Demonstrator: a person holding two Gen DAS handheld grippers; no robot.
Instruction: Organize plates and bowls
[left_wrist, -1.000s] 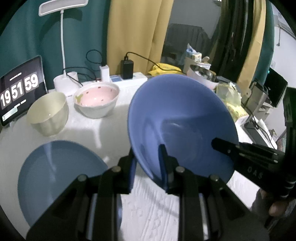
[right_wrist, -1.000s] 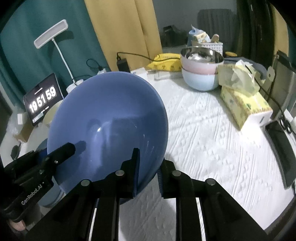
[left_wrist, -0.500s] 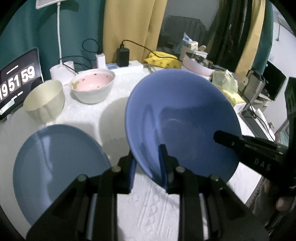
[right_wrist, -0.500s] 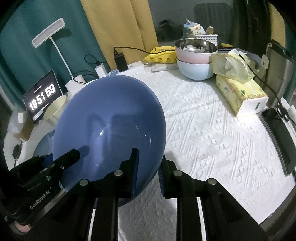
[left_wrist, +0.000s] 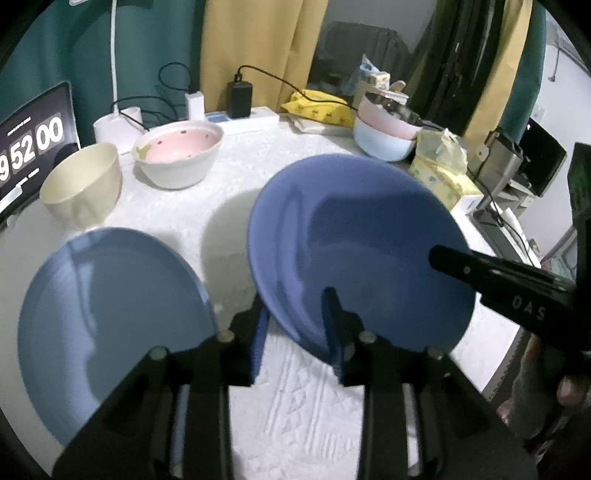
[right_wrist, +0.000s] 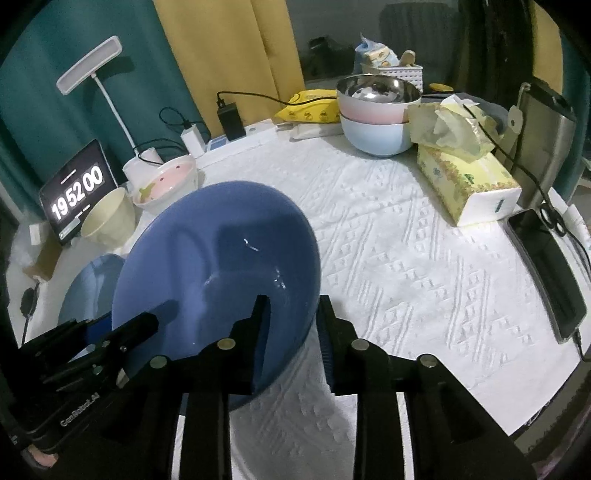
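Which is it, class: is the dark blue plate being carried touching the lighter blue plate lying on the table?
Apart. The left wrist view shows white tablecloth between the dark blue plate and the lighter blue plate.

Black left tool (left_wrist: 295, 325), silver screws; right tool (right_wrist: 291, 325) alike.

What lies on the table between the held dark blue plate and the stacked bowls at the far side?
In the right wrist view, only bare white tablecloth lies between the dark blue plate and the stacked bowls.
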